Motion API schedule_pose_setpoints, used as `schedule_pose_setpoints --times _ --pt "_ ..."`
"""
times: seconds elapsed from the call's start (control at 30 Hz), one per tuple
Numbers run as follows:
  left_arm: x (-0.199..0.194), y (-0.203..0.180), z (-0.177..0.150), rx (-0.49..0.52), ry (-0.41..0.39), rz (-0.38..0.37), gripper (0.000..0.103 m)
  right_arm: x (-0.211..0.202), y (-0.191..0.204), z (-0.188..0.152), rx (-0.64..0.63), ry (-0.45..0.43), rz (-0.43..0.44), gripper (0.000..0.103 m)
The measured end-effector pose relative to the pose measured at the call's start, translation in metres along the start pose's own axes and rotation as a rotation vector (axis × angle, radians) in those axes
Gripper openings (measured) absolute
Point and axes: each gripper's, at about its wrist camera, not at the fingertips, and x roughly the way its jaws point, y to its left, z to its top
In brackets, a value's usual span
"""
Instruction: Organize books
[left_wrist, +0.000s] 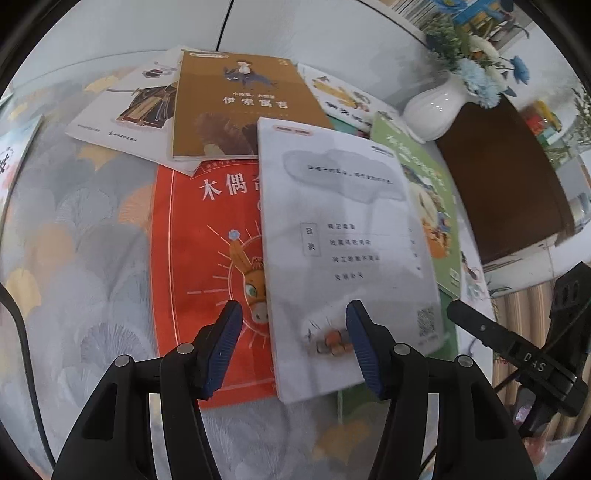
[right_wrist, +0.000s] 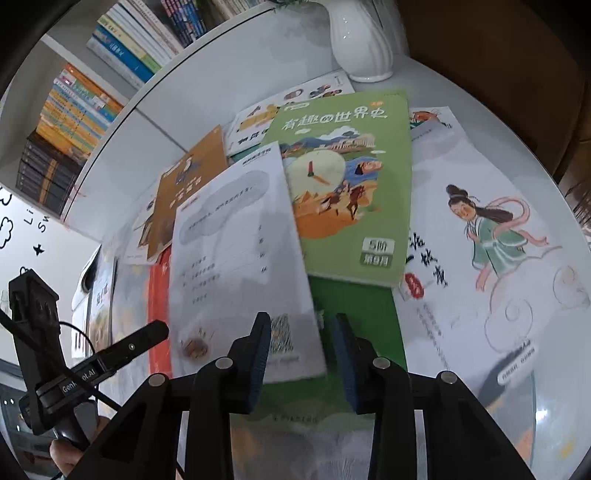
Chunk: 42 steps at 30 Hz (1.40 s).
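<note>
Books lie scattered and overlapping on a round table (right_wrist: 517, 122) with a patterned cloth under glass. Bookshelf (right_wrist: 74, 122) behind the table holds rows of upright spines. White vase (left_wrist: 432, 107) holds blue and white flowers (left_wrist: 476, 74); it stands at the table's far edge beside a dark brown box (left_wrist: 506, 177).

Largest cover in the right wrist view: a white picture book with a robed figure (right_wrist: 491, 251). Green book (right_wrist: 351, 184) overlaps it. White contents-page book (left_wrist: 343, 240) rests tilted on top of the orange-red donkey book (left_wrist: 207, 251) and the green one. Brown book (left_wrist: 236, 103) sits farther back.

Left gripper (left_wrist: 293, 343) points steeply down over the white book's near edge, jaws apart, nothing held. Right gripper (right_wrist: 301, 354) hangs at the same book's near corner, fingers separated, no pad visibly pressing anything.
</note>
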Motion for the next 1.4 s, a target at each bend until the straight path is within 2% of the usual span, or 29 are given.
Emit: schedule_pose_setpoints --times 0.13,0.23,0.37,0.53,0.7,0.8,0.93,1.0,1.13,1.23,1.33,1.4 --pt "0.013 0.001 0.0 -0.016 0.032 -0.014 0.055 0.019 -0.001 0.007 -0.001 0.051 0.033 0.034" --pt "0.015 -0.008 -0.002 0.027 0.041 -0.02 0.056 0.027 0.005 0.006 -0.03 0.065 0.041 0.035" --pt "0.014 -0.012 -0.008 0.07 0.04 0.017 0.056 0.028 0.012 0.002 -0.097 0.079 0.04 0.036" --pt "0.005 -0.006 -0.031 0.084 0.064 0.005 0.056 0.022 0.008 -0.019 -0.129 0.129 0.084 0.036" --pt "-0.003 -0.001 -0.044 0.1 0.077 0.019 0.056 0.018 0.005 -0.04 -0.193 0.223 0.156 0.035" --pt "-0.002 0.001 -0.038 0.074 0.062 0.023 0.056 0.016 0.008 -0.027 -0.231 0.181 0.099 0.035" --pt "0.005 -0.004 -0.034 0.085 0.063 0.02 0.057 0.031 0.009 -0.005 -0.214 0.154 0.091 0.035" --pt "0.006 -0.007 -0.034 0.101 0.062 0.032 0.057 0.042 0.01 0.003 -0.193 0.153 0.131 0.04" --pt "0.003 -0.004 -0.037 0.083 0.05 0.017 0.057 0.041 0.012 0.01 -0.165 0.151 0.18 0.04" --pt "0.0 0.002 -0.039 0.055 0.046 -0.016 0.057 0.03 0.008 0.01 -0.143 0.173 0.271 0.04" --pt "-0.002 0.01 -0.043 0.011 0.052 -0.09 0.057 0.014 0.004 0.008 -0.093 0.184 0.415 0.04" --pt "-0.001 0.015 -0.048 -0.037 0.07 -0.207 0.057 0.003 0.008 0.007 -0.061 0.194 0.544 0.04"
